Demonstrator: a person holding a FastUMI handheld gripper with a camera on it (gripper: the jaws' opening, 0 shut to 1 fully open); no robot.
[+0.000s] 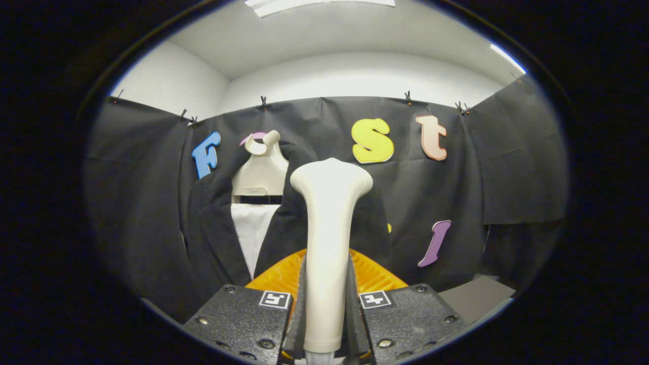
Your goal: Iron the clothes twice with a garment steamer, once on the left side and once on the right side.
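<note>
Upright, the garment steamer (328, 243) stands clamped between the tongs (325, 304), before the jacket (213, 228).

1 garment steamer (328, 223), 1 dark jacket (213, 228), 1 mannequin (261, 172), 1 gripper (326, 314), 2 fingers (243, 319) clamping steamer.

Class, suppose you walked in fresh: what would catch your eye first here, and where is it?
First, the cream garment steamer, clamped upright between the gripper fingers, its flared head raised ahead of them. Beyond it, slightly left, a black jacket over a white shirt hangs on a cream mannequin. An orange ribbed surface lies just behind the fingers.
</note>
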